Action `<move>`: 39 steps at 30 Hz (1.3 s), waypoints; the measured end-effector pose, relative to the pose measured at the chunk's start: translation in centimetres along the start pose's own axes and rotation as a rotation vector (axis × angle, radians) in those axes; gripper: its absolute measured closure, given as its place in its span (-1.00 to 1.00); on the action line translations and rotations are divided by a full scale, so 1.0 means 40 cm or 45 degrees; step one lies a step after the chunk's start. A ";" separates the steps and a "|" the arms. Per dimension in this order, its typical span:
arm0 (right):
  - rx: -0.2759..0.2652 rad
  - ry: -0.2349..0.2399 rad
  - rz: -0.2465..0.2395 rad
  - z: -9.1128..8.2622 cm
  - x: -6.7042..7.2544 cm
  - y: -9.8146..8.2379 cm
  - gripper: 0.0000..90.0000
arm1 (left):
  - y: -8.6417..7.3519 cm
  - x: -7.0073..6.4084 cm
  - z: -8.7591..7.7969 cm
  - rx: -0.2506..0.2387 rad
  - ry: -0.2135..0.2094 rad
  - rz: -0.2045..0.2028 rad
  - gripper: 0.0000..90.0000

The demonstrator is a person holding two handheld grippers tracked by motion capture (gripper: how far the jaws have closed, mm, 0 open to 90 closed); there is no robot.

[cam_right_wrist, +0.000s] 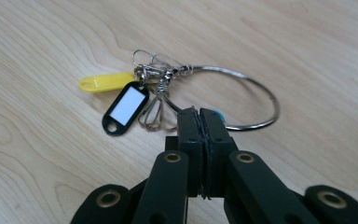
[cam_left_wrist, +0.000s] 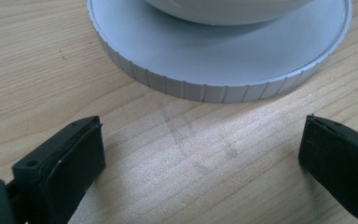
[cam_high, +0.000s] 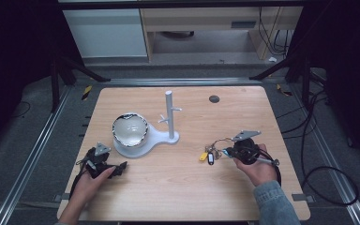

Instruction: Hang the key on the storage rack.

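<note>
- Right gripper [cam_right_wrist: 202,114] is clamped on the wire ring [cam_right_wrist: 256,100] of a key ring bunch. Jaws fully together, with a bit of blue tag showing right at the pinch.
- Yellow tag [cam_right_wrist: 105,82] and black tag [cam_right_wrist: 125,108] hang off the clip end. The bunch sits right of centre on the tabletop [cam_high: 168,187], and I can't tell whether it's clear of the wood.
- So pickup looks done. My guess at what's left: carry it to the white peg stand [cam_high: 169,115] and hang the ring on a peg. Nothing on the pegs yet.
- Left gripper [cam_left_wrist: 200,154] idle, jaws wide apart, nothing between them, parked just in front of the stand's round base [cam_left_wrist: 205,91]. A bowl [cam_high: 130,130] sits on that base.
- Surface: light wood grain, bare otherwise, with a dark grommet [cam_high: 214,98] at the far edge.
- Room: dark surround, grey floor, rails, loose cables at right, pale cabinets behind.
</note>
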State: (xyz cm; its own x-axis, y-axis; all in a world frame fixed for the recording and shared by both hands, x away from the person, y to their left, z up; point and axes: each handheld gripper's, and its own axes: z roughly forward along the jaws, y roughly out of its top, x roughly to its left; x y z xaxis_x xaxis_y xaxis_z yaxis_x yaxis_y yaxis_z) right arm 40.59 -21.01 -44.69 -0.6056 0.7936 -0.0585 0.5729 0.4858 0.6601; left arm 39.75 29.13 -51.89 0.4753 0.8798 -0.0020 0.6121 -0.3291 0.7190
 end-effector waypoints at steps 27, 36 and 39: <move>-0.059 0.098 -0.139 -0.109 -0.041 0.234 0.97 | 0.000 -0.001 0.000 -0.001 0.003 -0.001 -1.00; -0.045 0.110 -0.188 -0.130 -0.031 0.313 0.97 | 0.000 -0.001 0.000 0.000 0.003 -0.002 -1.00; -0.048 0.117 -0.193 -0.133 -0.031 0.330 0.97 | 0.000 -0.001 0.000 -0.001 0.003 -0.002 -1.00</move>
State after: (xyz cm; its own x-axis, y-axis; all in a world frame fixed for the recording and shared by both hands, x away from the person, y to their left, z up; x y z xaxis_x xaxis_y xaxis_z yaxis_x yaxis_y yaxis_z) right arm 45.97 -17.51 -31.92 -0.7324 0.6747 -0.0916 0.4514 0.5819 0.6765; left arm 39.73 29.11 -51.89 0.4733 0.8809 -0.0015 0.6124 -0.3278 0.7193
